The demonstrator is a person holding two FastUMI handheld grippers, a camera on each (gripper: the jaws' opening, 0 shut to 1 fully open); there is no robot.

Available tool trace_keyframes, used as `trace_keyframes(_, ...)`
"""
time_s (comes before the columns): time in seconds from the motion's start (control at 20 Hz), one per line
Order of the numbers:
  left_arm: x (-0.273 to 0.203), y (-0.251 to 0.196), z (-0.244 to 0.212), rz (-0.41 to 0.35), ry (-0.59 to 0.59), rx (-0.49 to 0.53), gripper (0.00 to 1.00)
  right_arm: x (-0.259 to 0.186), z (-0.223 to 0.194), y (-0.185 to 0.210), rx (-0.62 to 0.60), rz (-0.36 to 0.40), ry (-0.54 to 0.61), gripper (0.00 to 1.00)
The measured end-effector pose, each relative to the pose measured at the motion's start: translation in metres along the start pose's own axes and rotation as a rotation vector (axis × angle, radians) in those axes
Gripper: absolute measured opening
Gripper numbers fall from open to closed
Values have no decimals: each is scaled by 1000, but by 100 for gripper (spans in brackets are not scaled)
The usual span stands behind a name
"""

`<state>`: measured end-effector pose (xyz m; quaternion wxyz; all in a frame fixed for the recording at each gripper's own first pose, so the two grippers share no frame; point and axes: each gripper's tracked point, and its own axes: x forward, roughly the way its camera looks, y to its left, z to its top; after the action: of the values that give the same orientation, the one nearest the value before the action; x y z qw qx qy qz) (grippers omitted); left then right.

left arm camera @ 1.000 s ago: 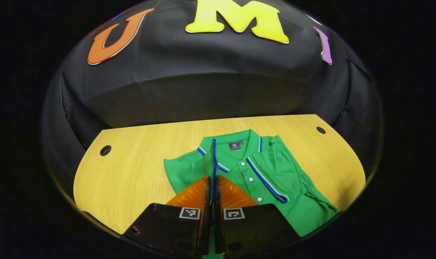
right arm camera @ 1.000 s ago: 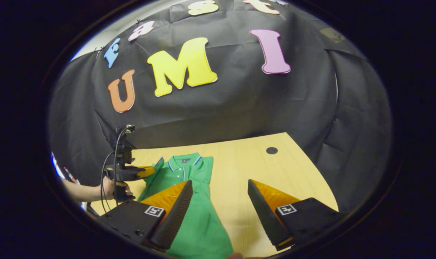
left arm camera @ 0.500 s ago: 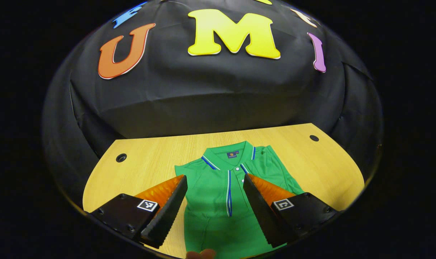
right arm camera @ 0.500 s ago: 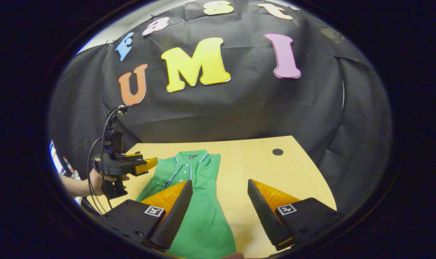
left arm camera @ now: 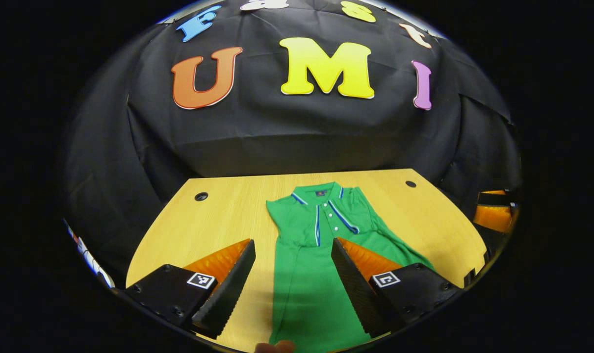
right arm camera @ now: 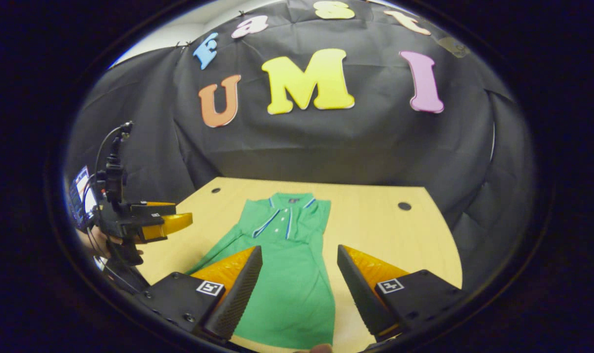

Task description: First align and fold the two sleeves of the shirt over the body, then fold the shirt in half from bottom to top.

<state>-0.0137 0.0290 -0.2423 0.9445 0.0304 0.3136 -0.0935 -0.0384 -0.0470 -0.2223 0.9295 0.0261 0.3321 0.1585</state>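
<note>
The shirt (left arm camera: pixel 316 274) is a green polo lying flat on the wooden table (left arm camera: pixel 218 220), collar at the far end and hem toward the near edge, with both sleeves folded in so that the garment forms a long, narrow strip. Blue-and-white trim edges the collar (left arm camera: pixel 319 192) and the button placket (left arm camera: pixel 317 225); a small dark label sits inside the neck, and its writing is too small to read. In the left gripper view, the left gripper (left arm camera: pixel 293 267) is held above the near part of the shirt with its fingers spread wide apart and nothing between them; the green fabric lies below and in the gap between them. In the right gripper view, the shirt (right arm camera: pixel 289 274) lies the same way on the table (right arm camera: pixel 385 235), and the right gripper (right arm camera: pixel 299 272) is likewise spread wide and holds nothing, with the lower body of the shirt between and below its fingers. Each finger mount carries a small square black-and-white marker. The same view shows the left gripper (right arm camera: pixel 179 223) at the left, off the near left corner of the table, gripped by a hand (right arm camera: pixel 98 240). Dark round holes mark the far corners of the table.
</note>
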Motion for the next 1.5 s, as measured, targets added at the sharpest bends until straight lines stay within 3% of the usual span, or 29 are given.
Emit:
trace_keyframes(0.15,-32,5,-60,-48,108,-14,100,-11,-59,-16,-30,-9,136,92)
trace_keyframes(0.2,-40,8,-84,-56,154,-17,100,-15,-80,-22,-43,-21,188,97)
trace_keyframes(0.3,-55,5,-134,-113,278,-22,100,-22,-122,-27,-97,-30,301,97)
trace_keyframes(0.5,-88,5,-201,-143,454,-17,100,-38,-188,-25,-73,-24,457,97)
trace_keyframes(0.7,-79,-11,-220,-170,535,-28,100,-41,-216,-38,-92,-58,526,97)
trace_keyframes(1.0,-74,-18,-242,-163,562,2,100,-22,-231,-41,-108,-66,562,100)
trace_keyframes(1.3,-65,-19,-242,-116,556,67,100,-17,-240,-42,-155,-77,592,97)
trace_keyframes(1.4,-65,-19,-242,-104,557,54,100,-17,-240,-42,-161,-76,599,94)
trace_keyframes(1.5,-66,-21,-243,-87,552,35,100,-17,-239,-41,-153,-80,609,97)
